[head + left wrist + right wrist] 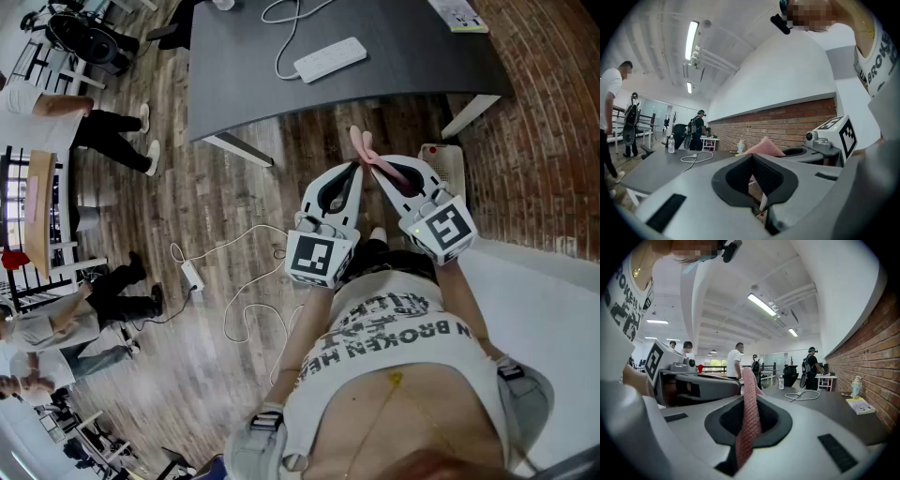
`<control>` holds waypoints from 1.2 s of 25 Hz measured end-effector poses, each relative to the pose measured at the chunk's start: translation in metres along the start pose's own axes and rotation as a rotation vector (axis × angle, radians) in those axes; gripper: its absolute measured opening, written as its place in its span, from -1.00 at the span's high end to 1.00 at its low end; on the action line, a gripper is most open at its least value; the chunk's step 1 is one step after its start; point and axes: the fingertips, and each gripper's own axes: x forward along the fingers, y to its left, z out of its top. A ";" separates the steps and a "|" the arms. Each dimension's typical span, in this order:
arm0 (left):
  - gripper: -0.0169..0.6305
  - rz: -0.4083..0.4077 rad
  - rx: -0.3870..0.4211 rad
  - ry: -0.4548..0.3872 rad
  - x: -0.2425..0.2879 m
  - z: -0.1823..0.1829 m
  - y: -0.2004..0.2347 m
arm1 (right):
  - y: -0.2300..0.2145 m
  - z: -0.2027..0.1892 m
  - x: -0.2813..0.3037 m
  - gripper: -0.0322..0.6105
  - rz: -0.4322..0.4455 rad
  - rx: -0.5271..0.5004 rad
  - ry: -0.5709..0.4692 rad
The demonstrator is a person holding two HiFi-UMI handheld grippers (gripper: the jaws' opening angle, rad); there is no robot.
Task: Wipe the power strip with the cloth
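Head view: showed cloth [364, 142] pinched in right gripper [375, 169], well apart from power strip [330, 59] on table [244, 75].
Left gripper view: showed left gripper [751, 157] closed and empty, cloth just beyond.
Right gripper view: showed jaws clamped on cloth, upright between them.

White lettered T-shirt [394, 328]; white left gripper [354, 171], right gripper [377, 172].

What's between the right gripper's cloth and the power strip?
Head view: from the cloth, only wood floor, then bare grey tabletop, up to the power strip.
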 end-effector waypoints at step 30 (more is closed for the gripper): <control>0.92 0.020 -0.024 0.064 0.161 -0.029 0.146 | -0.182 -0.018 0.129 0.85 -0.045 0.079 -0.002</control>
